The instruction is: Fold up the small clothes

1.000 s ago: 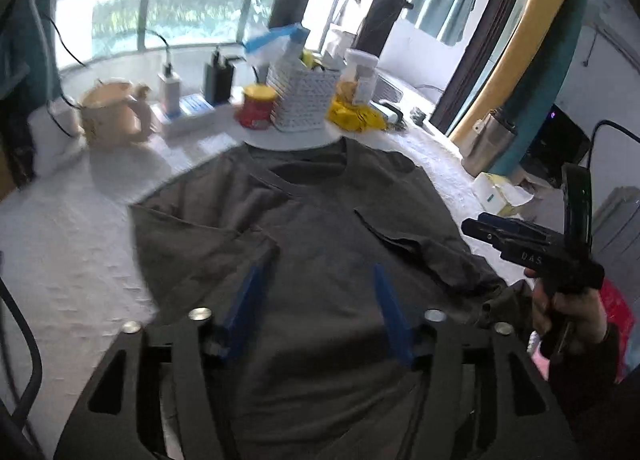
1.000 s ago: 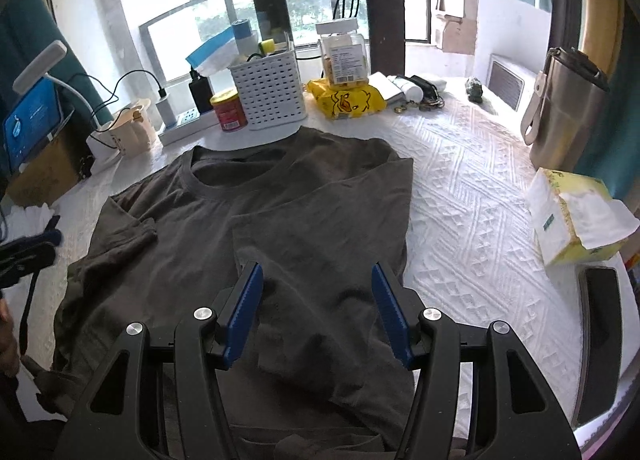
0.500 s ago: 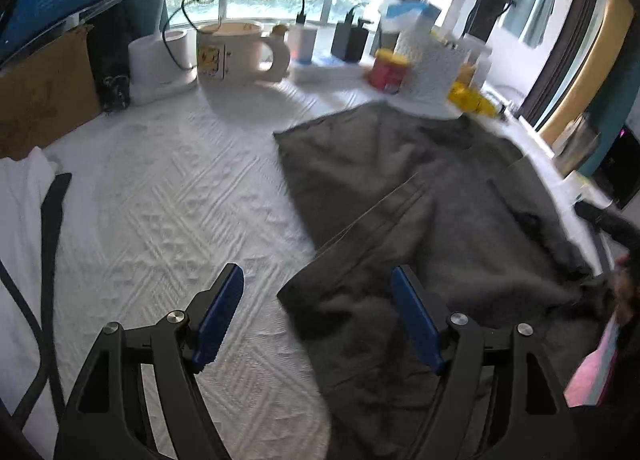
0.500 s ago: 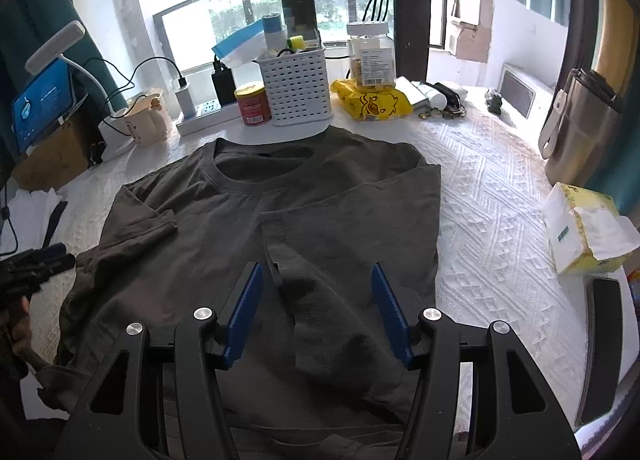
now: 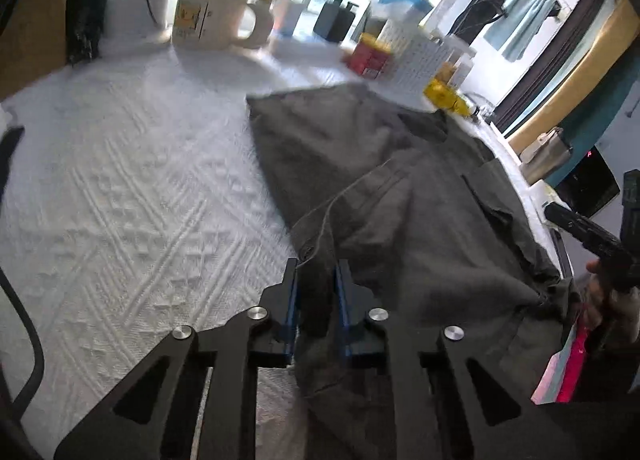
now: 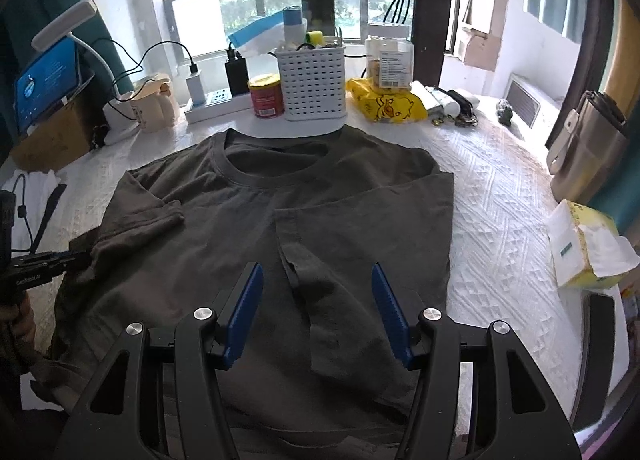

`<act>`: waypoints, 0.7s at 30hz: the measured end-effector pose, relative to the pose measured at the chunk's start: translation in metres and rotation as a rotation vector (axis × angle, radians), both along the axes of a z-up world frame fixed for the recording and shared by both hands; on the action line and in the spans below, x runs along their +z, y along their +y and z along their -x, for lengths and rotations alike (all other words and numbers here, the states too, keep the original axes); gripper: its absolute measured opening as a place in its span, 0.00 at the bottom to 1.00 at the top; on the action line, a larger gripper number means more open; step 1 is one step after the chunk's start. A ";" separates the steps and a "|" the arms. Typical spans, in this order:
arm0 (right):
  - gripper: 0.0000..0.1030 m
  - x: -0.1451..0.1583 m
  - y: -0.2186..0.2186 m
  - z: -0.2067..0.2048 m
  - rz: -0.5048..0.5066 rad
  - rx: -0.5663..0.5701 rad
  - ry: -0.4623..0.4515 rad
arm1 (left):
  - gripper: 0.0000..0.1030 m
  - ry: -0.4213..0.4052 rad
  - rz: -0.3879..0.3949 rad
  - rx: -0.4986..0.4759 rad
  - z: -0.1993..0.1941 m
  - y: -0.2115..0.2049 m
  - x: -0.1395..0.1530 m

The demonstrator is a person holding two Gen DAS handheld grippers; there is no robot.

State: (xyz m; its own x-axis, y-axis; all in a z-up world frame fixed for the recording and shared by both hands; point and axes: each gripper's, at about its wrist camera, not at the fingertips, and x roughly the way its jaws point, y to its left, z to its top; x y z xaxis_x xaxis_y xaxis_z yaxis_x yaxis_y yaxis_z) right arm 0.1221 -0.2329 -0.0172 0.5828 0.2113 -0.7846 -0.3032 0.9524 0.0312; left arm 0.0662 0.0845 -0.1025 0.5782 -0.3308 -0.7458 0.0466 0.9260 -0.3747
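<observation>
The dark T-shirt (image 6: 304, 220) lies flat on the white surface (image 6: 500, 196), its right side already folded inward. My left gripper (image 5: 316, 280) is closing its fingers on the shirt's left edge, while my right gripper (image 6: 316, 312) hovers, fingers apart, above the cloth. If the pinch catches only one layer, the fold could drag crooked.

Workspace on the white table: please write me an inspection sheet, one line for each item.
Surface: white textured cover, mostly bare at right.
Job's things: dark T-shirt flat, right side folded in.
Clutter: white basket, red can, yellow packet, tissue box.
Grippers: left gripper closing on the shirt's left edge; right gripper open above the shirt.
Cables: chargers in power strip.
Surroundings: window, lamp.
</observation>
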 end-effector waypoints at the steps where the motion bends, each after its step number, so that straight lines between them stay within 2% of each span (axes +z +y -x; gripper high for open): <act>1: 0.58 -0.001 0.001 0.000 0.002 0.001 0.001 | 0.14 -0.031 -0.015 -0.007 0.004 -0.004 0.008; 2: 0.58 -0.001 0.001 0.000 0.003 0.000 0.002 | 0.14 -0.045 -0.027 -0.011 0.006 -0.007 0.013; 4: 0.58 -0.003 0.001 0.000 0.000 0.001 0.007 | 0.07 -0.068 -0.061 -0.048 0.010 -0.018 0.023; 10: 0.58 -0.004 0.000 0.000 -0.005 0.001 0.006 | 0.07 -0.083 -0.127 -0.154 0.011 -0.052 0.032; 12: 0.58 -0.004 -0.003 0.001 -0.009 -0.004 0.006 | 0.07 -0.070 -0.138 -0.201 0.010 -0.063 0.031; 16: 0.58 -0.006 -0.011 0.002 -0.019 -0.023 0.010 | 0.08 0.013 -0.173 -0.321 0.007 -0.087 0.017; 17: 0.58 -0.007 -0.014 0.001 -0.024 -0.030 0.012 | 0.10 0.031 -0.196 -0.335 0.006 -0.091 0.013; 18: 0.58 -0.008 -0.016 0.001 -0.026 -0.034 0.013 | 0.17 0.043 -0.208 -0.343 0.006 -0.094 0.012; 21: 0.58 -0.010 -0.024 0.002 -0.033 -0.048 0.016 | 0.30 0.036 -0.184 -0.358 0.004 -0.097 0.019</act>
State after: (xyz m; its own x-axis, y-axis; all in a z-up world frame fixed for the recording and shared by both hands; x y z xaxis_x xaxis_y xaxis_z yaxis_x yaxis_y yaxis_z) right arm 0.1204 -0.2569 -0.0277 0.5803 0.2092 -0.7871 -0.2561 0.9643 0.0675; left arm 0.0619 -0.0122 -0.0836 0.4232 -0.3657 -0.8290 0.3685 0.9053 -0.2113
